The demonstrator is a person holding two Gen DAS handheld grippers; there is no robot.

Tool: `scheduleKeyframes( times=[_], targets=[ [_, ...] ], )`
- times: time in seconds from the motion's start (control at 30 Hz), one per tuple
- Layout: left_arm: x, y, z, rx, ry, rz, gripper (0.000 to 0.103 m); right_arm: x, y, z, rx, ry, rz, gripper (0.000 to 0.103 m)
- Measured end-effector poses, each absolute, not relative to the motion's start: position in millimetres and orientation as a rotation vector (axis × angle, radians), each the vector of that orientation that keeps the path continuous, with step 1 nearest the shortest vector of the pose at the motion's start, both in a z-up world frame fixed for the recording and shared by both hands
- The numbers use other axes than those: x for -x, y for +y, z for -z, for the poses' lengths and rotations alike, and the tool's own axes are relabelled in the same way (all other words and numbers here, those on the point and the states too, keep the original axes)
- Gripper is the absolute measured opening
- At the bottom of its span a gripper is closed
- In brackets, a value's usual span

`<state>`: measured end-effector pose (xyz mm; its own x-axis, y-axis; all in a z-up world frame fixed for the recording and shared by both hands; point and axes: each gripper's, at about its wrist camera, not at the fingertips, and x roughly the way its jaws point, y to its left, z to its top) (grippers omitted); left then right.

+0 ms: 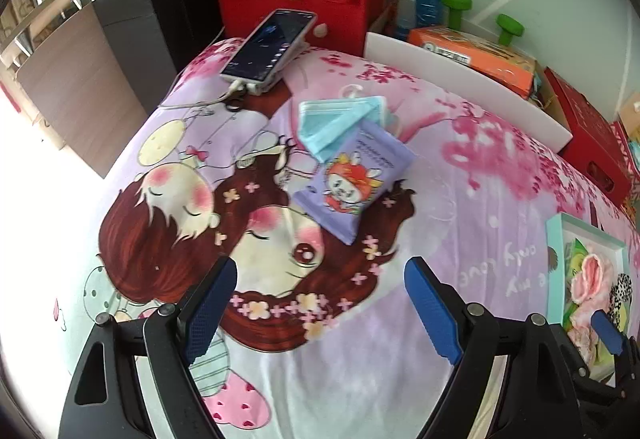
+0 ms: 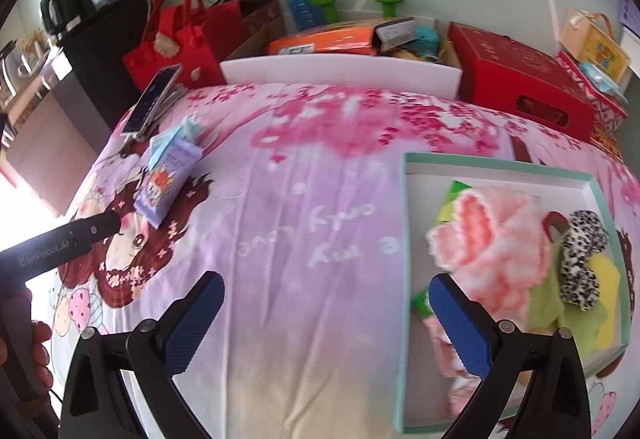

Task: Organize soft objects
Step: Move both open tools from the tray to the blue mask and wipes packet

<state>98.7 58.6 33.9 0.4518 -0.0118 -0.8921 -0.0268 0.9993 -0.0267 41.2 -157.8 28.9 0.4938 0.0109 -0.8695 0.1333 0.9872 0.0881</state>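
My left gripper (image 1: 320, 303) hangs over the blanket (image 1: 460, 207) with jaws spread wide and nothing between them; my right gripper (image 2: 326, 323) is likewise released and empty, its right finger overlapping the near edge of the box (image 2: 404, 239). Landmark: the box, teal-rimmed, lying on the blanket. Inside it sit a pink fluffy piece (image 2: 496, 239), a spotted scrunchie (image 2: 580, 259) and green-yellow cloth (image 2: 548, 299). Well apart from the box, toward the phone (image 1: 268, 47), lie the tissue pack (image 1: 352, 183) and, touching its far end, the blue masks (image 1: 336, 123); I judge these the soft items left to move. Risks: the masks rest loosely against the pack, so a grip on one may drag or spill the other; a reach past them could knock the phone or snag its cable (image 1: 192, 104). The box wall could catch a finger on a low approach from the pack side. Open room: the blanket between pack and box is bare; beyond the box, the white board (image 2: 340, 73) and red carton (image 2: 520, 87) close the far side.
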Motion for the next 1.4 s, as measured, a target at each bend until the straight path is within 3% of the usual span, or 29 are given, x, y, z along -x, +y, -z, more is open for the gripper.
scheduleKeyframes(
  times=[0.83, 1.4],
  targets=[
    [-141.0, 82.2, 7.3, 0.073, 1.129, 0.122, 0.086, -77.8, -128.5, 11.8, -0.16, 1.138, 0.081, 0.103],
    [-160.2, 115.9, 29.3, 0.094, 1.113, 0.18, 0.086, -118.7, -88.0, 20.6, -0.218, 1.042, 0.01, 0.103]
  ],
)
